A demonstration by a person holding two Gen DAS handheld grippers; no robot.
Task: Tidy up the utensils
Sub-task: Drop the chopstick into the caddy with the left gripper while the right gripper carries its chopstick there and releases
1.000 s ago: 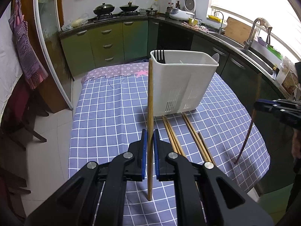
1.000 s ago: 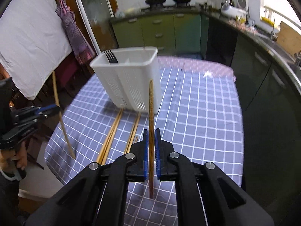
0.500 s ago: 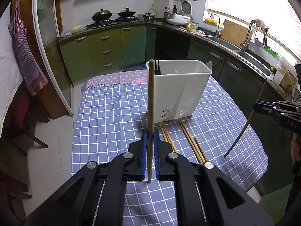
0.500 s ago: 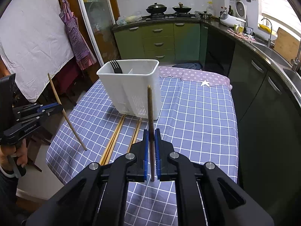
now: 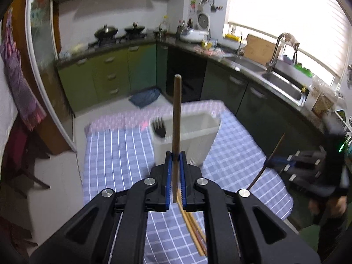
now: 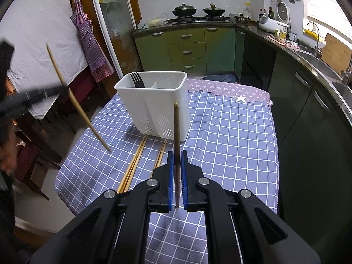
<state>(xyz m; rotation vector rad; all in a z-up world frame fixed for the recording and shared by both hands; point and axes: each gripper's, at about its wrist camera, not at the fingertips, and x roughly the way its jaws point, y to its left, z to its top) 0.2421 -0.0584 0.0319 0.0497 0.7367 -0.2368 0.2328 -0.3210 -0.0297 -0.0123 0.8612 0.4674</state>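
Left gripper (image 5: 175, 165) clamped on an upright chopstick (image 5: 176, 118), angled down above the white holder (image 5: 193, 136). Right gripper (image 6: 177, 165) pinching another chopstick (image 6: 176, 127), tilted down over the checked tablecloth (image 6: 231, 132).

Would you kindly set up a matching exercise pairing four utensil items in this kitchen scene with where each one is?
Things:
1. black fork
2. white caddy
3. loose chopsticks
4. chopstick in right gripper

Places:
A. lying flat on the checked cloth
B. standing on the cloth
C. clamped upright between blue pads
D. inside the caddy's left compartment

Pairs: 1-D, 2-B, 3-A, 4-C
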